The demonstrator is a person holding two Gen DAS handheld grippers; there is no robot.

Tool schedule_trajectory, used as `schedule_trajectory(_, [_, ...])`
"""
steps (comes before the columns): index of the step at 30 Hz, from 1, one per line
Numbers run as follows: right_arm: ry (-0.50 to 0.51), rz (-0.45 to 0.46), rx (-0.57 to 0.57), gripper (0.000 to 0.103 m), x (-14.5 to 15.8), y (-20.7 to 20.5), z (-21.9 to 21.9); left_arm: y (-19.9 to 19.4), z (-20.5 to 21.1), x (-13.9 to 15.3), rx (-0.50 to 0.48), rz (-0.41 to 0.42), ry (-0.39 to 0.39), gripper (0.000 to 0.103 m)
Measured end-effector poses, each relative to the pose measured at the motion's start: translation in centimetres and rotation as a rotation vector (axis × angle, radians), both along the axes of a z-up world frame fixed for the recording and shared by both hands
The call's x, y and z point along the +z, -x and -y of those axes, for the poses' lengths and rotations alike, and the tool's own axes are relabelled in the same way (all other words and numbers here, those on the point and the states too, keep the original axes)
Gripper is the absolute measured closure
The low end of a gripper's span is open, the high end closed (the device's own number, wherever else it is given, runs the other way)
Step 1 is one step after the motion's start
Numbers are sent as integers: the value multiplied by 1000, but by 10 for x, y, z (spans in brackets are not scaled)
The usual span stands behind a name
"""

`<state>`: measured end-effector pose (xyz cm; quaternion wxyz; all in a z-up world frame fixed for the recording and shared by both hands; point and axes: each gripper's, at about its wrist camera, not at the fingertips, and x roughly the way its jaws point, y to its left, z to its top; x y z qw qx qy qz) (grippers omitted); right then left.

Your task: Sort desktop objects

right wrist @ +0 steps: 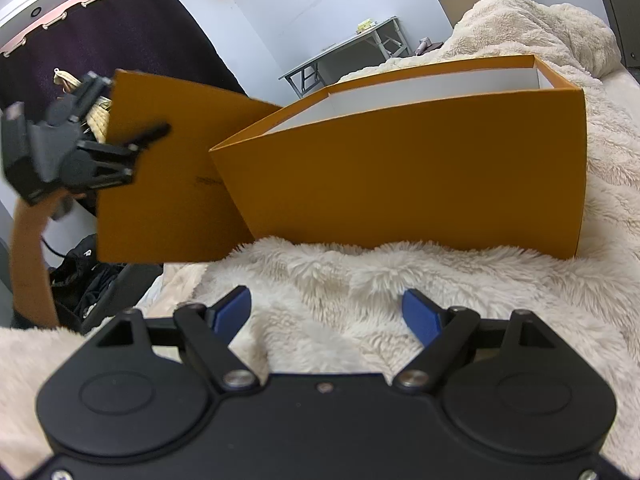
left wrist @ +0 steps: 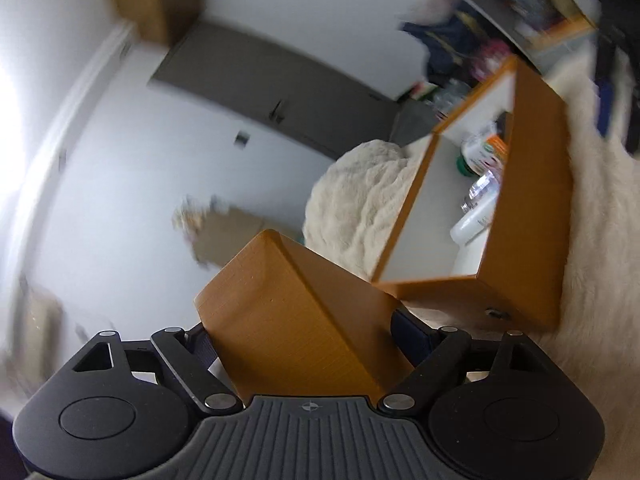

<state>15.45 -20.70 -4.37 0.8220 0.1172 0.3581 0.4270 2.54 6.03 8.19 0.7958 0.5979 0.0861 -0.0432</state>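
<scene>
My left claw (left wrist: 308, 344) is clenched on the orange lid (left wrist: 288, 320), carried off the left end of the open orange box (right wrist: 420, 168), which sits on the fluffy blanket (right wrist: 340, 280). My right claw (right wrist: 326, 312) hangs released, empty. I'd keep the lid level and set it clear of the bottles (left wrist: 480, 184) inside

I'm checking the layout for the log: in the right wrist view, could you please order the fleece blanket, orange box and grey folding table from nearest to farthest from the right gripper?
From the right gripper:
1. Fleece blanket, directly under the open jaws.
2. Orange box, ahead, resting on the blanket.
3. Grey folding table, far behind, by the wall.
</scene>
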Motion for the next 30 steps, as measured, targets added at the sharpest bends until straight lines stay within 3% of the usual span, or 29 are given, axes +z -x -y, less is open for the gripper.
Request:
schedule_trajectory(3, [0,-1,0,21,0,0,0,14,17,2,-30,91,-169,31])
schedule_trajectory(5, [0,-2,1,21,0,0,0,20,23,9,-43,170,-231,35])
schedule_trajectory(11, [-7,-1,-5,22,1,0,1,46,26,38,-134,387,-259,36])
schedule_trajectory(15, [-25,1,-17,22,3,0,5,79,34,55,-294,522,-239,36])
schedule_trajectory(20, [-99,89,-131,22,24,1,39,114,43,70,-487,617,-108,36])
schedule_trajectory(25, [-96,241,-273,21,59,8,92,149,42,75,-740,722,90,35])
schedule_trajectory(29, [-190,306,-431,19,80,23,149,159,37,70,-902,774,237,35])
schedule_trajectory(30, [-200,318,-449,17,82,25,156,158,34,68,-940,763,317,35])
